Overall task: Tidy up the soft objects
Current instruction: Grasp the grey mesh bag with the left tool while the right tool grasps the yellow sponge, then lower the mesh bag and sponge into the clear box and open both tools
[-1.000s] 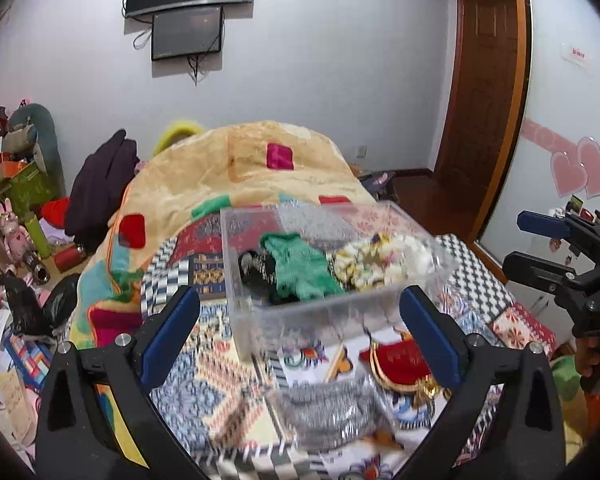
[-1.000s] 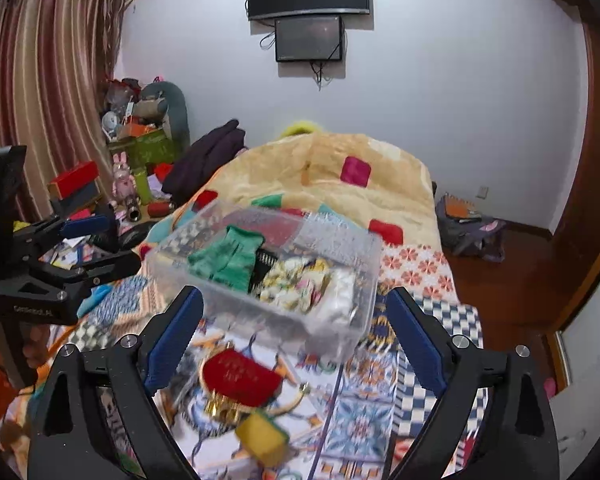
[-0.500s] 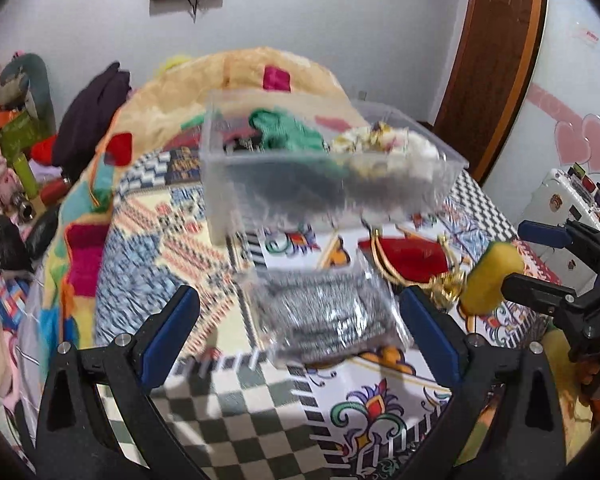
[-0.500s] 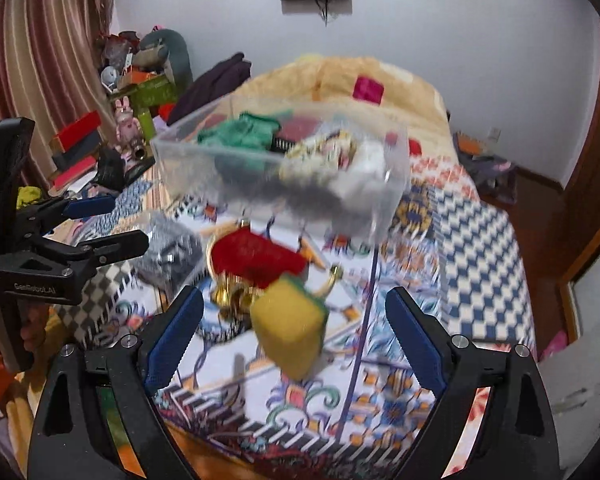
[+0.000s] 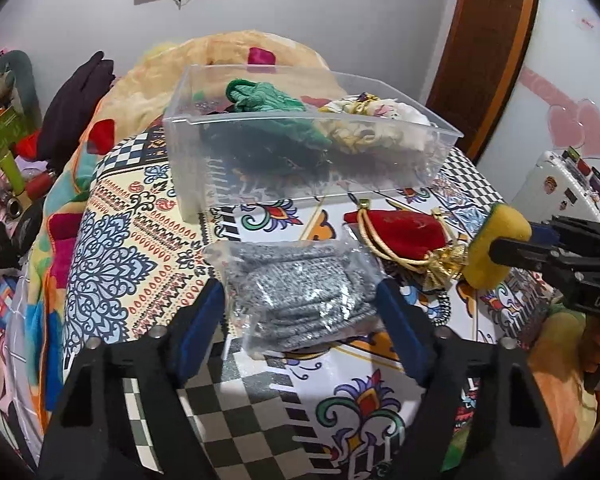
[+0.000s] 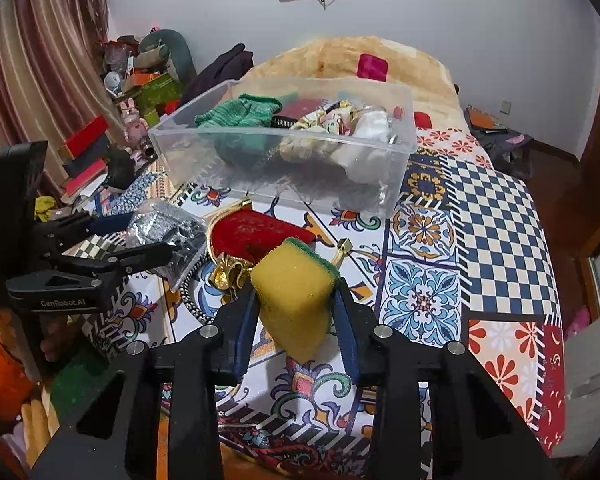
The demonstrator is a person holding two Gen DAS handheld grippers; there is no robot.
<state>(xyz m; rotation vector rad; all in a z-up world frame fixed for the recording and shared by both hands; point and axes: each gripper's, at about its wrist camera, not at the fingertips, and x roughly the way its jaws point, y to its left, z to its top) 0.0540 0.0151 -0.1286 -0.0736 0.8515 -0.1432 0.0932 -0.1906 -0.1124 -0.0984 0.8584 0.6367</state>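
The yellow sponge (image 6: 294, 304) is clamped by the right gripper (image 6: 296, 320) at lower centre. The silver packet (image 5: 300, 292) is straddled by the wide-spread left gripper (image 5: 300, 320).

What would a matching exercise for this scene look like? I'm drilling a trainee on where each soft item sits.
Things:
1. yellow sponge
2. green knit
3. silver mesh packet
4. red pouch

Places:
A. inside the clear bin
B. between the left gripper fingers, on the bedspread
C. in the right gripper
D. on the bedspread, before the bin

Pairs: 1-C, 2-A, 3-B, 4-D
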